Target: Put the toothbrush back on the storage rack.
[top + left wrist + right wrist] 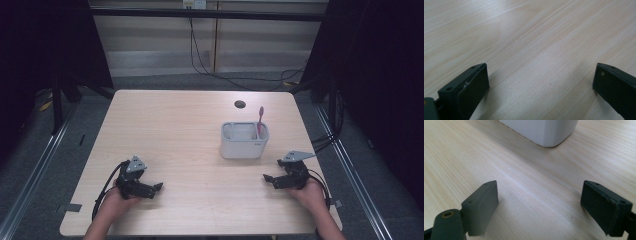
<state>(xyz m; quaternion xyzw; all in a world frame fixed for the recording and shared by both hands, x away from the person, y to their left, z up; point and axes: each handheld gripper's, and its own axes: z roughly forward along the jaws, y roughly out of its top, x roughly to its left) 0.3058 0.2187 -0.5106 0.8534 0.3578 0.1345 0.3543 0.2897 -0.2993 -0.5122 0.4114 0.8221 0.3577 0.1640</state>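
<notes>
Both tongs rest low on the wooden surface, one at each near corner, and neither holds anything. The left tongs lie under the person's left hand, jaws pointing toward the middle of the surface; the left gripper view shows the two black jaws spread wide with only bare wood grain between them. The right tongs sit under the right hand, jaws also wide apart and empty, angled inward toward the white holder.

That holder — a rounded, box-shaped plastic caddy with compartments inside — stands right of centre, well apart from the left tongs and nearer the right ones. In the right gripper view its lower corner rises just beyond the open jaws, apart from them. A pink toothbrush stands upright in the holder's right-hand compartment, leaning against the rim so its upper end sticks up well above the edge. That placement seems to suit a pinch from above or the side, since the exposed part is free to reach.

The spread jaws and the symmetrical, low pose read as a ready stance: hands parked, nothing started. As the right tongs are closer and already face the holder, they look the likelier to reach for the toothbrush, with the left free to steady the light caddy — it could slide or tip when the brush is pulled.
</notes>
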